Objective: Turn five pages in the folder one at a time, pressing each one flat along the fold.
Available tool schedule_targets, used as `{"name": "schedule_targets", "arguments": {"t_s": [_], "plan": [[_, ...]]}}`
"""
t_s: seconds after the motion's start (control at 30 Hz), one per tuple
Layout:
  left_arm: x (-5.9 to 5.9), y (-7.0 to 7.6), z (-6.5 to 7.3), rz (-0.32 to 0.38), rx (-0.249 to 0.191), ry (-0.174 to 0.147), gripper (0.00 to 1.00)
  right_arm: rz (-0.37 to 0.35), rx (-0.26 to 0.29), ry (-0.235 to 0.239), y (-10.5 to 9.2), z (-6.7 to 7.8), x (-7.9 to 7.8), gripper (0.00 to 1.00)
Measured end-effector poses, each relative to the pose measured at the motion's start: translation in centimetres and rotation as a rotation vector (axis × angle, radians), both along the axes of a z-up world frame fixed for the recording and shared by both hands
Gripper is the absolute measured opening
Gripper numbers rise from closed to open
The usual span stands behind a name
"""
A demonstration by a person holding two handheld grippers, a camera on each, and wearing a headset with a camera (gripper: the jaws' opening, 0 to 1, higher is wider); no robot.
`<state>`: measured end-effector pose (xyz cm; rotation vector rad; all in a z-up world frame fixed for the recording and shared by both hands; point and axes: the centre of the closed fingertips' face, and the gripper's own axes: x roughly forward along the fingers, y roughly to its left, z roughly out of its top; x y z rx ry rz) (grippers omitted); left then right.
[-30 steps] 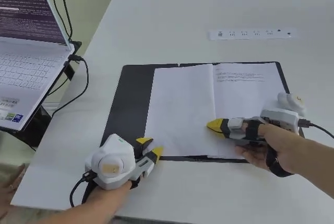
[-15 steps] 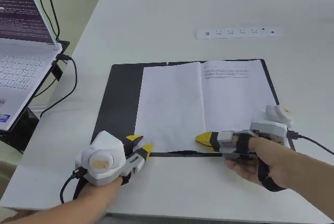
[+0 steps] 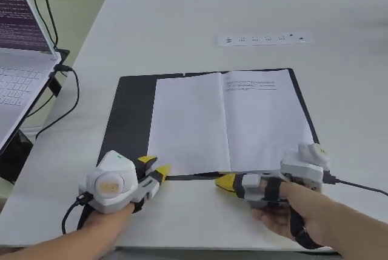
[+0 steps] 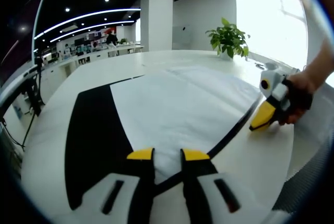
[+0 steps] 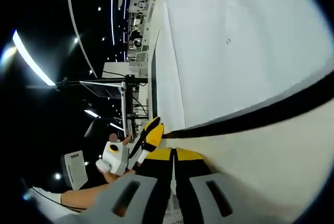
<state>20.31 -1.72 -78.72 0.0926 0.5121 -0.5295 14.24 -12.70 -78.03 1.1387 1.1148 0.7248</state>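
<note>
Room lies open on the white table (image 3: 182, 17) on all sides of the folder (image 3: 130, 120). The folder lies spread flat in the middle, black cover bare at the left, white pages (image 3: 188, 120) meeting at the fold (image 3: 223, 120). A power strip (image 3: 264, 39) sits well beyond its far edge. A laptop (image 3: 12, 84) and its cables (image 3: 63, 102) keep to the table's left side, apart from the cover. A strip of bare table runs between the folder's near edge and the table's own edge (both grippers are there).

A second ago the right gripper (image 3: 224, 182) had its tip on the page near the bottom of the fold. It has since drawn back off the paper and now lies on the table just below the folder's near edge. The left gripper (image 3: 154, 165) stays by the near left corner of the pages.

The right hand (image 3: 285, 202) wraps its gripper from behind, holding it low and level, pointing left along the edge, jaws pressed together on nothing. The left gripper points up and right at the page corner, jaws slightly parted and empty.
</note>
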Motion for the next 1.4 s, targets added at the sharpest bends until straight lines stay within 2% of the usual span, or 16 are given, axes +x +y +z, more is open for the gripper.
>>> {"name": "schedule_targets", "arguments": {"t_s": [0.17,0.27,0.33,0.43,0.47,0.57,0.63,0.73,0.8,0.87,0.9,1.0,1.13,1.23,1.3,1.4], "plan": [[0.0,0.0,0.0,0.005,0.0,0.011,0.18,-0.015,0.02,-0.029,0.1,1.8,-0.2,0.0],[-0.1,-0.4,0.1,-0.006,0.002,0.037,0.23,-0.036,0.016,-0.087,-0.3,3.8,0.0,0.0],[-0.3,-0.8,0.2,-0.018,-0.002,0.079,0.27,-0.073,-0.037,-0.162,-1.4,4.7,1.0,0.0],[-1.2,-0.1,0.1,0.002,0.054,0.194,0.29,-0.129,-0.147,-0.279,-4.1,6.6,2.1,0.03],[-1.3,0.0,0.3,0.019,0.047,0.215,0.31,-0.144,-0.179,-0.323,-4.9,7.2,2.4,0.06],[-1.4,-0.1,2.4,0.028,-0.019,0.172,0.38,-0.188,-0.258,-0.401,-7.7,8.8,3.0,0.17],[-2.1,0.1,3.7,0.034,-0.048,0.166,0.4,-0.218,-0.311,-0.457,-9.7,10.0,3.0,0.21],[-3.0,0.7,5.5,0.048,-0.073,0.143,0.44,-0.252,-0.381,-0.481,-12.2,10.8,2.4,0.3],[-3.4,1.5,6.8,0.091,-0.125,0.119,0.46,-0.299,-0.451,-0.523,-14.0,11.4,2.2,0.38],[-4.1,2.4,7.6,0.113,-0.142,0.114,0.47,-0.284,-0.532,-0.542,-15.4,11.4,1.4,0.42],[-4.2,2.9,8.3,0.139,-0.161,0.093,0.5,-0.259,-0.586,-0.581,-15.9,11.5,1.1,0.45],[-4.7,3.8,9.6,0.172,-0.203,0.067,0.56,-0.22,-0.684,-0.641,-16.8,11.8,0.5,0.55],[-5.3,3.9,11.0,0.186,-0.219,0.034,0.67,-0.165,-0.755,-0.703,-17.0,11.9,-0.3,0.61],[-6.0,3.2,11.7,0.17,-0.208,0.023,0.73,-0.162,-0.773,-0.708,-17.5,11.2,-0.7,0.62],[-6.4,2.6,12.1,0.151,-0.187,-0.003,0.8,-0.162,-0.802,-0.711,-17.8,10.6,-1.2,0.66],[-7.2,1.4,12.2,0.105,-0.158,-0.012,0.81,-0.151,-0.823,-0.718,-18.1,10.7,-1.4,0.66]]}}
